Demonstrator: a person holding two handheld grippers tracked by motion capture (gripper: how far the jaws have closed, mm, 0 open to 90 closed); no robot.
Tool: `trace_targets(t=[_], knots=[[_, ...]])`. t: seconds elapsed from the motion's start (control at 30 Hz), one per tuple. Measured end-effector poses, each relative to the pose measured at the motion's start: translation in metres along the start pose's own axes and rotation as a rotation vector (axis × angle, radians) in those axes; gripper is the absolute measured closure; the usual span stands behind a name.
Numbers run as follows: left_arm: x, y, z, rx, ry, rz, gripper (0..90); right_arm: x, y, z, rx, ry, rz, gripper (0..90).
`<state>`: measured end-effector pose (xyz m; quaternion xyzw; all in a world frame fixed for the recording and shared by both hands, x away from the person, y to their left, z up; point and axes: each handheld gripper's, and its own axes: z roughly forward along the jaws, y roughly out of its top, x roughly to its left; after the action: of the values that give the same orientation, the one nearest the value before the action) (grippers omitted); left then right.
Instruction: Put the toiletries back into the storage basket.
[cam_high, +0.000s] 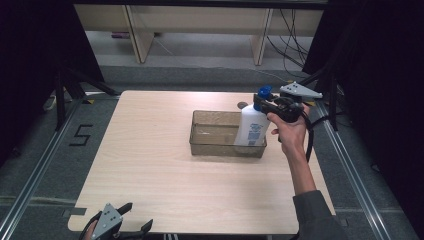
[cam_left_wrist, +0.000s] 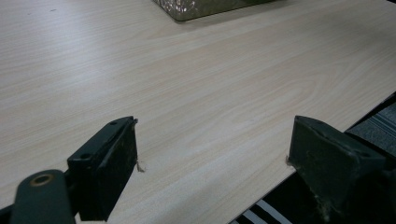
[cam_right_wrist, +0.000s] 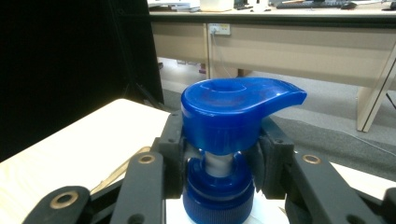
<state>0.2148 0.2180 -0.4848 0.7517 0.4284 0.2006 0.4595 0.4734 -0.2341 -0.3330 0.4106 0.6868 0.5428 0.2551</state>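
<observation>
- The right gripper is seen clamped on the neck of the pump bottle, just under its blue pump head; in the right gripper view both jaws are pressed against the white stem from either side.
- The bottle is held upright at the right end of the tray, its base apparently inside or just above the tray floor; whether it rests on that floor cannot be told.
- The left gripper is kept well away from the tray, at the near-left edge of the table, with its jaws spread wide and nothing between them.
- A slip is judged possible: the grip is taken on a narrow stem, so the bottle could swing or drop out if the hold is loosened or the hand is tilted.
- The pump head could be pressed down or pulled up by the jaws, and liquid could be squirted out.
- The tray's right wall could be struck by the bottle's base if it is moved sideways, and the light tray could be dragged across the table, since it is not steadied by the left gripper.
- A topple is judged likely if the bottle is released at a lean against the tray wall.
- Counted: one bottle, one tray, one table, two grippers.
</observation>
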Motion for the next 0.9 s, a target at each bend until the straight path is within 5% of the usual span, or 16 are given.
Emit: trace_targets(t=[0.23, 0.7, 0.9], knots=[[0.0001, -0.0004, 0.0008, -0.01, -0.008, 0.0, 14.9, 0.0005, -0.0032, 0.0016, -0.012, 0.005, -0.02, 61.8], [0.0002, 0.0005, -0.0014, 0.009, 0.009, -0.001, 14.8, 0.0042, -0.008, -0.0012, -0.006, 0.03, 0.05, 51.8], [-0.0002, 0.0003, -0.001, 0.005, 0.007, 0.001, 14.8, 0.0049, -0.0084, -0.0008, -0.004, 0.039, 0.043, 50.1]])
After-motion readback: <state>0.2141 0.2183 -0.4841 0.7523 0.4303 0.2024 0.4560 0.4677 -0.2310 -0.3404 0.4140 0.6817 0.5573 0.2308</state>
